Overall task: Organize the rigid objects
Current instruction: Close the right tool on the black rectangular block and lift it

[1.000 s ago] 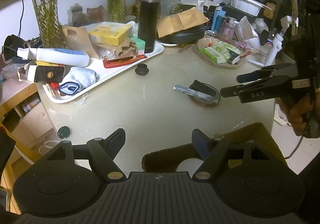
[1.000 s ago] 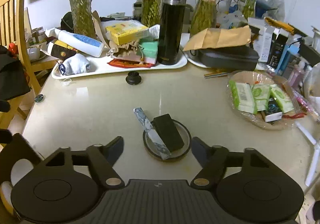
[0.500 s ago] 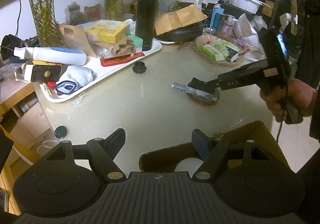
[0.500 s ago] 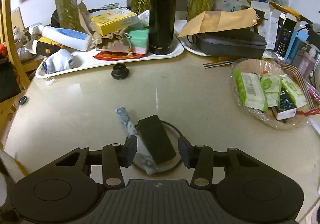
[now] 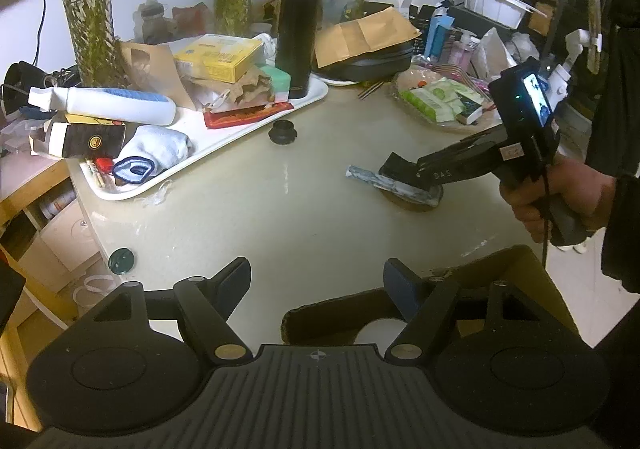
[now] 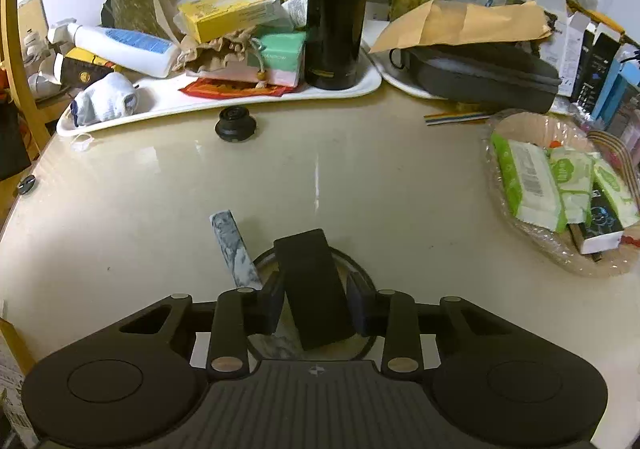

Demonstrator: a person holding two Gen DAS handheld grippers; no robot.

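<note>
- The right gripper (image 6: pixel 315 299), a second ago held above the tabletop (image 6: pixel 360 185) with its jaws spread, has come down over the round coaster (image 6: pixel 358 265) at lower centre of its own view; its jaws have just been closing and now clamp the black block (image 6: pixel 312 285) from both sides.
- In the left wrist view the same tool reaches in from the right edge, a hand (image 5: pixel 560 197) wrapped round its handle, its tip at the black block (image 5: pixel 396 167), where a second ago it hung clear, higher and further right.
- The black block rests tilted on the coaster, and the marbled grey bar (image 6: pixel 234 249) lies just beside it on the left, one end over the coaster's rim.
- The left gripper (image 5: pixel 316 277) has not moved: jaws released and holding nothing, at bottom centre of its view near the tabletop's edge.
- The white tray (image 6: pixel 168 105) at upper left carries a tall black flask (image 6: pixel 336 9), a yellow box (image 6: pixel 228 13) atop a heap of crumpled paper, a mint-green box (image 6: pixel 280 49), a white bottle with a blue label (image 6: pixel 124 45), a rolled white sock (image 6: pixel 106 99) and a red packet (image 6: pixel 236 89).
- A shallow wrapped basket (image 6: pixel 520 125) at right holds green-and-white wipe packs (image 6: pixel 528 181).
- A small black knob (image 6: pixel 235 123) sits on the tabletop just in front of the tray.
</note>
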